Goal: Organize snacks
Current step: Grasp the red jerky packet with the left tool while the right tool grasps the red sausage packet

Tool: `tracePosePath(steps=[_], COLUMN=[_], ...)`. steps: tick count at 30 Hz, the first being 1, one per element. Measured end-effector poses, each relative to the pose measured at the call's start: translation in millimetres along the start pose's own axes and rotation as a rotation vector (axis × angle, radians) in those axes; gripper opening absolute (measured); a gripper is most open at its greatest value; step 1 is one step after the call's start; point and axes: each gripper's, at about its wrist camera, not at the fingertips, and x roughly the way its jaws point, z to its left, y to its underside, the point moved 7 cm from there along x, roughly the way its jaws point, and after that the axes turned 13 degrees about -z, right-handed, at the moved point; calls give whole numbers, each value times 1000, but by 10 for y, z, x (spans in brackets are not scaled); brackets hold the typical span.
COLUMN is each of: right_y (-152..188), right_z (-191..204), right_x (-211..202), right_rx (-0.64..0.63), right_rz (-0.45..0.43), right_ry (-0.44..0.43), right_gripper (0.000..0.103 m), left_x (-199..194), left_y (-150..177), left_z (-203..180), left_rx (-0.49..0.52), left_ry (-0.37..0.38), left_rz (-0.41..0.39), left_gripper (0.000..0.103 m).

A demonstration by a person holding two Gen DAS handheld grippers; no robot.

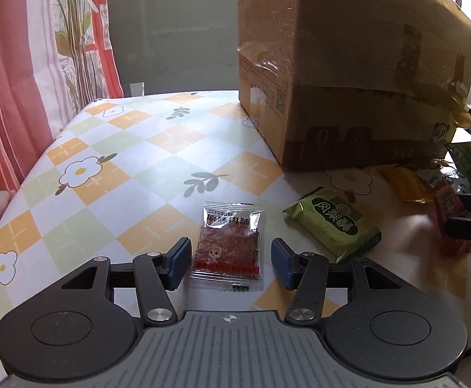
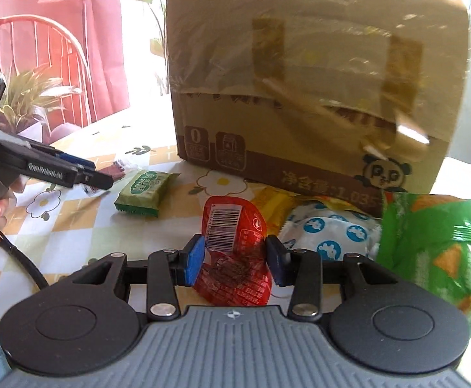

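Left tool [image 1: 231, 263] spread around a clear jerky packet [image 1: 227, 247] flat on the table [image 1: 106, 194]; only the right view shows the right tool [image 2: 232, 260] pinching a red pouch [image 2: 235, 245], white and green bags beyond, near the cardboard box [image 2: 316, 80]

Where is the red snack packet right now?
In the right wrist view the red snack packet sits between the right gripper pads, in front of the cardboard box, left of the white blue-dotted packet.

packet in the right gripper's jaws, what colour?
Red, glossy plastic snack packet with a white barcode label; the right gripper is clamped on it. Clearest in the right wrist view.
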Motion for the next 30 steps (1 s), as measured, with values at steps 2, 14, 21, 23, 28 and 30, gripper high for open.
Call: tracePosePath(steps=[2, 14, 21, 23, 28, 30], right_y=[-2, 26, 37, 52, 73, 79], right_z=[-15, -130, -136, -155, -177, -163], right_x=[-49, -32, -75, -90, -79, -68], right_rx=[-5, 59, 106, 136, 172, 178], right_rz=[-14, -6, 20, 37, 66, 77], right_ry=[6, 3, 28, 39, 51, 44], right_gripper=[41, 33, 43, 51, 59, 60], left_x=[32, -141, -339, -351, -369, -404], left_y=[-37, 24, 121, 127, 152, 176], left_z=[16, -198, -497, -583, -816, -857], left_rx=[-21, -48, -82, -91, -70, -81], left_ry=[-18, -33, -49, -57, -81, -74], left_rz=[9, 9, 22, 27, 18, 0], left_gripper=[57, 40, 41, 41, 44, 45])
